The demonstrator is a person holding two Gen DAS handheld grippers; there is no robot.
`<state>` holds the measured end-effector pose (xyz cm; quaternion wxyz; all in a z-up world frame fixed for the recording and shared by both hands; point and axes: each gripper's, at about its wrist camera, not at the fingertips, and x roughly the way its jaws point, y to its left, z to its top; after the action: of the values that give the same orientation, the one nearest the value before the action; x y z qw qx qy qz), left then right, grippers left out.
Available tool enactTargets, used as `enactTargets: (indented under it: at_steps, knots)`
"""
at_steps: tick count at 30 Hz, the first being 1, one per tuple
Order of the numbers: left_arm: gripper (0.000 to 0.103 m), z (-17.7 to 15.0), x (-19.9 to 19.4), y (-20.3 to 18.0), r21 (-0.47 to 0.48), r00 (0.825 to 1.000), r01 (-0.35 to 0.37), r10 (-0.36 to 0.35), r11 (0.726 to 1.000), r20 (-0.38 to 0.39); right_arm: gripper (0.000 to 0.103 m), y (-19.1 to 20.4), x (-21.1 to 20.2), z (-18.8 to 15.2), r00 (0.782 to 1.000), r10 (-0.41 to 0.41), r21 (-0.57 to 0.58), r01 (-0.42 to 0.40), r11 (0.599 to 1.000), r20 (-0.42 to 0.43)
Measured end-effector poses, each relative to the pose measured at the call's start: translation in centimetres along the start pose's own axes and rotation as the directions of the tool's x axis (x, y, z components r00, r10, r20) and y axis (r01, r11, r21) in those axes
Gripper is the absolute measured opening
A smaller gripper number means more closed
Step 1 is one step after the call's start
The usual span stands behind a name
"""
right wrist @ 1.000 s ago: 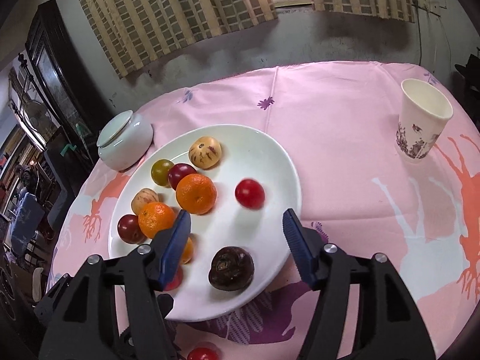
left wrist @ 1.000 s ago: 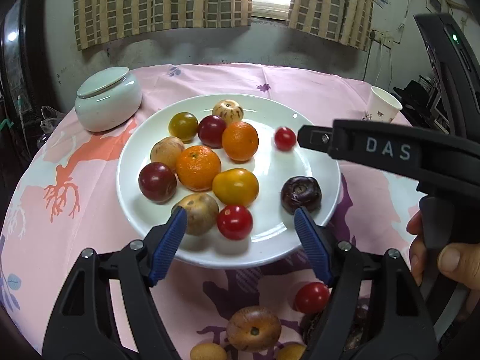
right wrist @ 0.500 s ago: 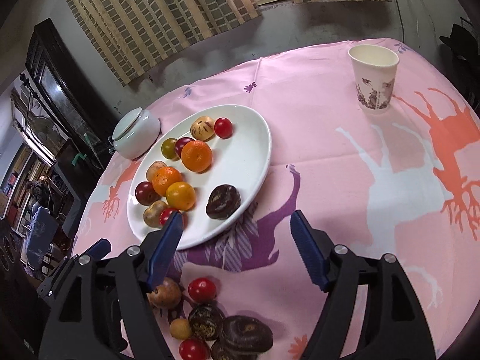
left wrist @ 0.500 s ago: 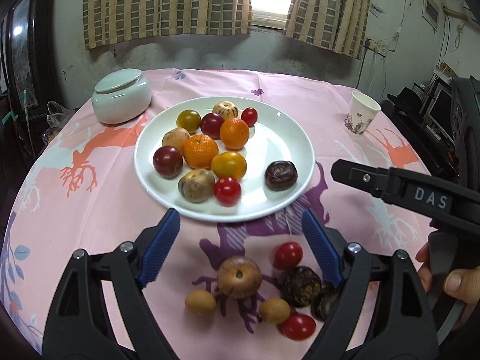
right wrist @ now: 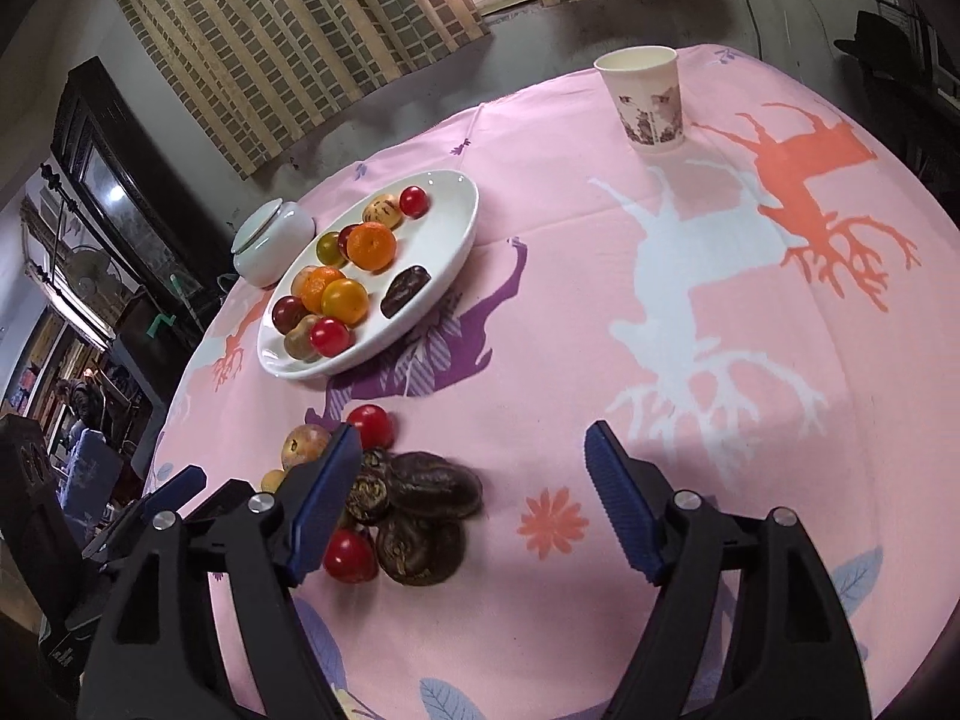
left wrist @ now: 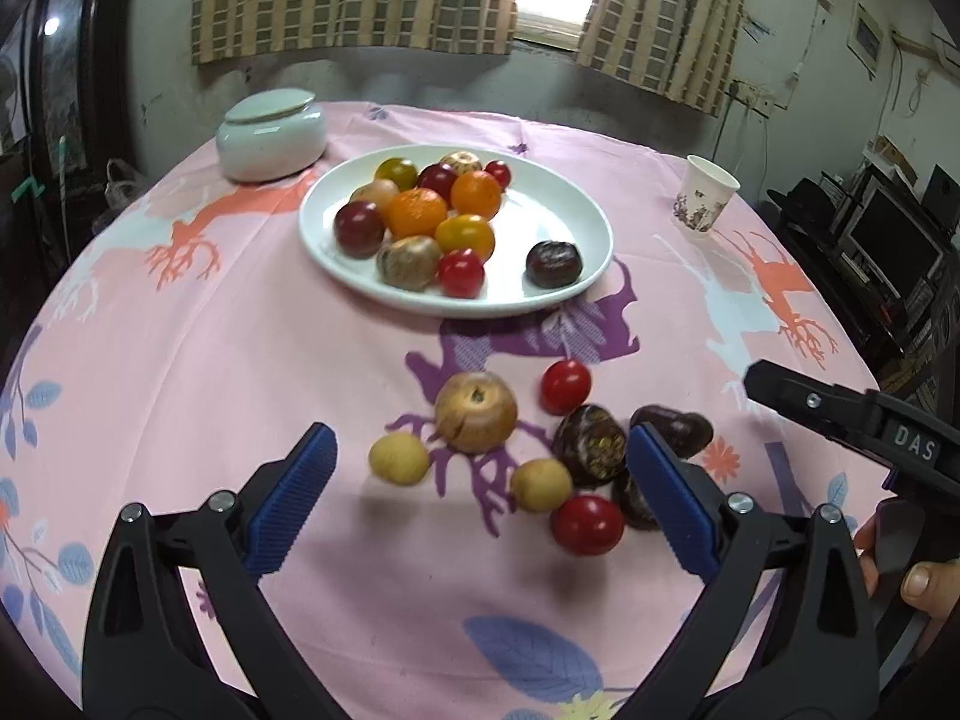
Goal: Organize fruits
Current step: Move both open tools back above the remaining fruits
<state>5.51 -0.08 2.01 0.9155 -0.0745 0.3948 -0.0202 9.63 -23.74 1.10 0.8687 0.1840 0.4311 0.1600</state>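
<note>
Left wrist view: the left gripper (left wrist: 477,495) hangs over the counter (left wrist: 240,372) with its jaws opening, grasping nothing; its blue pads (left wrist: 288,504) stand apart above the pink cloth. Just ahead of the pads lies a loose pile of fruit: an apple (left wrist: 475,412), two small yellow fruits (left wrist: 399,459), two cherry tomatoes (left wrist: 565,385) and three dark wrinkled fruits (left wrist: 591,439), close together and partly touching. Farther back sits a white plate (left wrist: 564,204) with oranges (left wrist: 415,213), plums, tomatoes and one dark fruit (left wrist: 553,264) set apart on its right side. A lidded jar (left wrist: 271,135) stands beyond the plate's left, a paper cup (left wrist: 702,204) well to the right. At the right edge a black finger of the right gripper (left wrist: 852,420) reaches in, with a hand (left wrist: 918,582) on its handle.

Right wrist view: the right gripper (right wrist: 471,498) is also opening and holds nothing; only bare cloth lies between its pads (right wrist: 618,504). The pile sits at and behind its left pad, the dark fruits (right wrist: 435,484) and a tomato (right wrist: 350,555) nearest. The plate (right wrist: 444,246) lies beyond on the left, the jar (right wrist: 273,240) behind it, the cup (right wrist: 648,99) far back. The left gripper (right wrist: 174,489) shows at the left edge.
</note>
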Motion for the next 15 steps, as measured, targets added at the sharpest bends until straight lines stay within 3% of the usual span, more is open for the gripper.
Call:
enactTargets:
  at_steps: [1,4,10,15]
  knots:
    - [0.099,-0.3,0.1,0.4,-0.016,1.000,0.001,-0.001,1.000,-0.006,0.094,-0.5,0.0,-0.3,1.000,0.006,0.015,-0.006,1.000,0.019]
    - [0.099,-1.0,0.7,1.8,-0.059,1.000,0.012,-0.013,0.998,-0.015,0.095,-1.2,0.5,-0.9,0.999,-0.030,0.009,0.030,1.000,0.014]
    - [0.099,-0.9,1.2,3.8,-0.134,0.998,0.027,-0.035,0.991,-0.056,0.096,0.6,-0.1,-1.4,0.995,-0.080,-0.115,0.086,0.990,0.055]
    - [0.099,-1.2,1.9,4.1,-0.164,0.995,0.024,-0.040,0.986,-0.092,0.098,1.4,0.8,-2.2,0.995,-0.098,-0.169,0.102,0.980,0.032]
